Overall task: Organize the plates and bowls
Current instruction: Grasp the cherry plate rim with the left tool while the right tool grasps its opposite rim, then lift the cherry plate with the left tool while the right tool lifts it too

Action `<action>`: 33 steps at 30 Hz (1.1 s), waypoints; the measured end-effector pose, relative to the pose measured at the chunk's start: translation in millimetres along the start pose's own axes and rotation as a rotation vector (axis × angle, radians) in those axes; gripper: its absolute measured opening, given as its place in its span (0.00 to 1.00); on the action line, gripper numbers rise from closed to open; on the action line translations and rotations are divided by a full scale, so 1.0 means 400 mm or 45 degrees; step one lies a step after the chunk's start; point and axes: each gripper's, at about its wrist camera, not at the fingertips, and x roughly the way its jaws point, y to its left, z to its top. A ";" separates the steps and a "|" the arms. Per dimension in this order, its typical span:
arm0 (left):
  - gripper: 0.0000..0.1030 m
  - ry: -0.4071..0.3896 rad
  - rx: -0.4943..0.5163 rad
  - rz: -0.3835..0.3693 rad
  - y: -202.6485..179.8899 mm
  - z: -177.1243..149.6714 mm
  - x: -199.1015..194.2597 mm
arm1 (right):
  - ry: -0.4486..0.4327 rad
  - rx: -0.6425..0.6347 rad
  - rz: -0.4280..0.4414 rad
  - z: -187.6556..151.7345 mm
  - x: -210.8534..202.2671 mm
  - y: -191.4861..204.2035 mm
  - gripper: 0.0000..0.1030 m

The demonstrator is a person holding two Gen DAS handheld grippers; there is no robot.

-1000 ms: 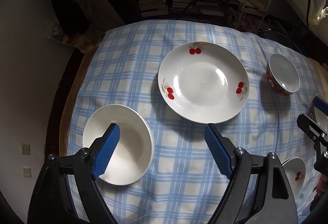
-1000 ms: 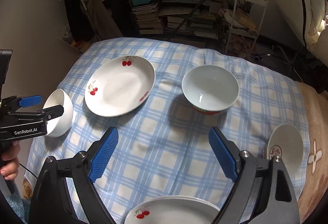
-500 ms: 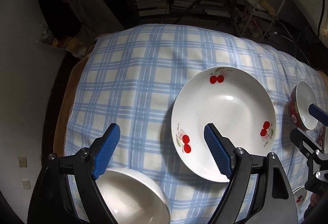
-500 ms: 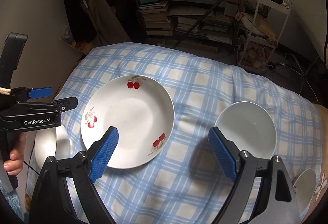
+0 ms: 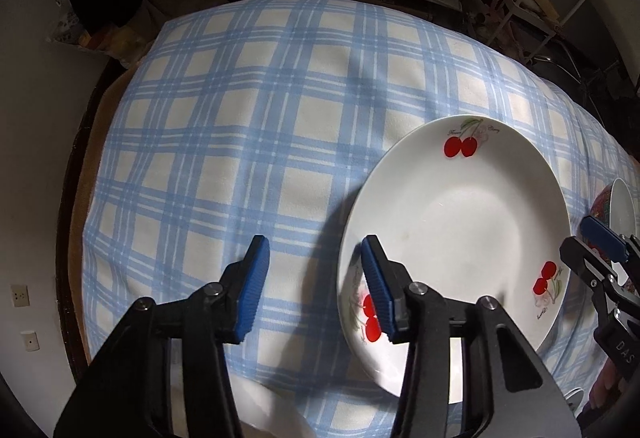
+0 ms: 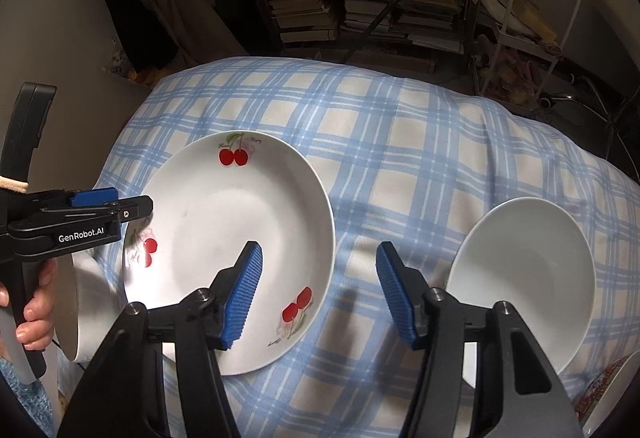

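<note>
White cherry-print plate point(image 5: 456, 222) lying flat on blue-and-cream checked cloth point(image 5: 256, 141), toward the cloth's right side in the left wrist view, toward the left in the right wrist view point(image 6: 228, 238). Left gripper point(image 5: 310, 286) spread apart, nothing between the blue ribbed pads point(image 5: 252, 286); one pad over bare cloth, the other over the plate's near-left rim, just above a printed cherry pair. Contact with the rim not clear from this angle. Same gripper seen side-on at the left edge of the right wrist view point(image 6: 132, 207), marked GenRobot.AI, tip over the plate's left rim, held by a bare hand point(image 6: 34, 310).

Right gripper point(image 6: 318, 296) likewise parted and empty, left pad point(image 6: 244, 290) above the plate's lower right portion, right pad above cloth between the plate and a plain white bowl point(image 6: 524, 278). Bowl upright, well to the right of the plate, not touching it. Red patterned outside of that bowl just visible at the far right of the left wrist view point(image 5: 618, 205), behind the right gripper's tip point(image 5: 600, 246).

Second white bowl point(image 6: 86, 318) below the left gripper, beside the plate's lower-left edge, partly hidden by hand and tool. Red-decorated dish edge point(image 6: 608, 390) at the bottom right corner, mostly cut off.

Stacked books point(image 6: 304, 9) and a white wire rack point(image 6: 536, 9) crowding the dark background beyond the table.
</note>
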 end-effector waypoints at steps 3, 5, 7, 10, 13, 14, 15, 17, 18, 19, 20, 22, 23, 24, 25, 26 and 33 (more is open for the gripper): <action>0.43 0.003 -0.043 -0.085 0.007 0.000 0.020 | 0.045 0.008 0.009 0.005 0.023 0.000 0.35; 0.38 0.001 -0.064 -0.135 0.011 -0.003 0.029 | 0.086 0.019 0.019 0.004 0.036 0.000 0.23; 0.31 -0.005 -0.062 -0.165 0.007 -0.005 0.029 | 0.096 0.010 -0.010 0.002 0.043 0.001 0.17; 0.21 0.004 -0.046 -0.182 -0.002 -0.006 0.029 | 0.097 0.008 -0.026 0.000 0.051 -0.003 0.11; 0.22 0.000 -0.095 -0.171 0.000 -0.003 0.029 | 0.096 0.015 -0.027 -0.002 0.053 -0.004 0.11; 0.22 -0.004 -0.096 -0.167 -0.003 -0.003 0.028 | 0.096 0.008 -0.034 -0.002 0.052 -0.002 0.11; 0.22 -0.011 -0.093 -0.163 -0.005 -0.005 0.026 | 0.096 -0.002 -0.042 -0.002 0.053 0.002 0.11; 0.22 -0.024 -0.067 -0.147 -0.016 -0.009 0.020 | 0.103 -0.043 -0.062 -0.004 0.055 0.010 0.12; 0.22 -0.027 -0.061 -0.139 -0.019 -0.012 0.017 | 0.100 -0.053 -0.065 -0.005 0.054 0.013 0.13; 0.22 -0.026 -0.059 -0.134 -0.016 -0.020 0.012 | 0.099 -0.050 -0.059 -0.007 0.052 0.012 0.13; 0.22 -0.026 -0.068 -0.132 -0.017 -0.031 0.007 | 0.096 -0.049 -0.052 -0.009 0.048 0.009 0.13; 0.22 -0.016 -0.077 -0.131 -0.016 -0.038 0.002 | 0.092 -0.050 -0.041 -0.017 0.039 0.008 0.12; 0.22 -0.012 -0.073 -0.126 -0.016 -0.042 -0.001 | 0.096 -0.062 -0.040 -0.020 0.035 0.011 0.12; 0.22 -0.009 -0.071 -0.124 -0.017 -0.044 -0.004 | 0.098 -0.071 -0.036 -0.022 0.032 0.013 0.12; 0.22 -0.003 -0.069 -0.126 -0.016 -0.047 -0.006 | 0.097 -0.074 -0.031 -0.025 0.027 0.014 0.12; 0.22 0.002 -0.074 -0.128 -0.015 -0.049 -0.007 | 0.096 -0.075 -0.025 -0.027 0.023 0.013 0.12; 0.22 -0.005 -0.060 -0.139 -0.033 -0.075 -0.050 | 0.055 -0.030 0.013 -0.047 -0.034 -0.003 0.11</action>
